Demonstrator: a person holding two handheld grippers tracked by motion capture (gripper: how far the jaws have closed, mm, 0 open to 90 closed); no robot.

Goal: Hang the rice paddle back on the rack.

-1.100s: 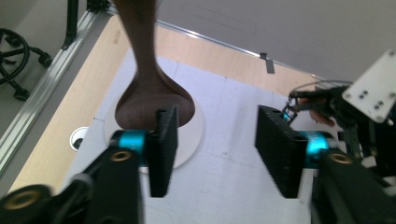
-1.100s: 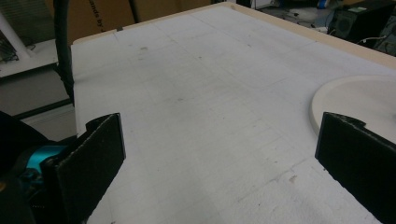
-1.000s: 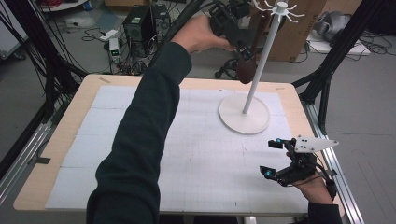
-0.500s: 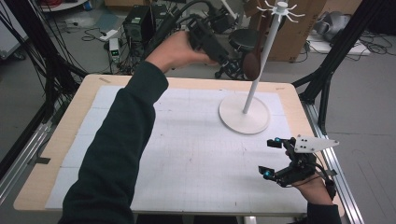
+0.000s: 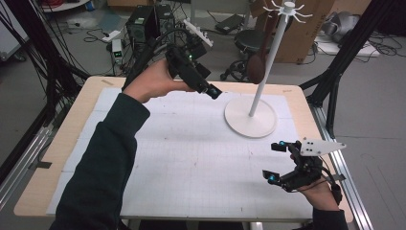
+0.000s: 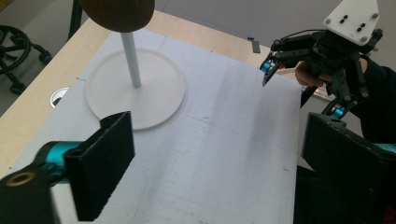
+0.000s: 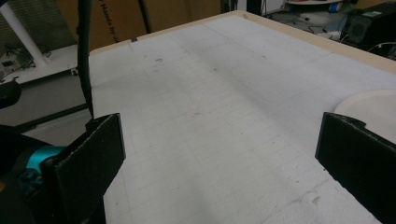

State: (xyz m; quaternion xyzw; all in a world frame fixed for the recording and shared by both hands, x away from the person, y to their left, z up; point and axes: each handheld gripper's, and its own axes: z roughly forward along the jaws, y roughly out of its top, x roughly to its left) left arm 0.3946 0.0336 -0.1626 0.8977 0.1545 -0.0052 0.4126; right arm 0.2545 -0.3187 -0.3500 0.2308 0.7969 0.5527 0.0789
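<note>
Both pairs of black jaws stand wide apart with nothing between them. Those of the left gripper (image 5: 210, 91) have just been opening, and they are held in the air over the far part of the table, pointing toward the white stand (image 5: 262, 72). In the left gripper view the jaws frame the stand's round white base disc (image 6: 135, 88) and thin white pole (image 6: 130, 58). A dark brown wooden spoon (image 5: 257, 67) hangs from the white hooks at the top of the pole, its oval bowl at the lower end beside the pole and clear of the jaws; the left gripper view catches that bowl at its top edge.

Farther out, the right gripper (image 5: 277, 160) rests low near the table's near right corner, well apart from the stand. All of this sits over a white gridded mat (image 5: 191, 153) that covers the light wooden table (image 5: 72, 124).
</note>
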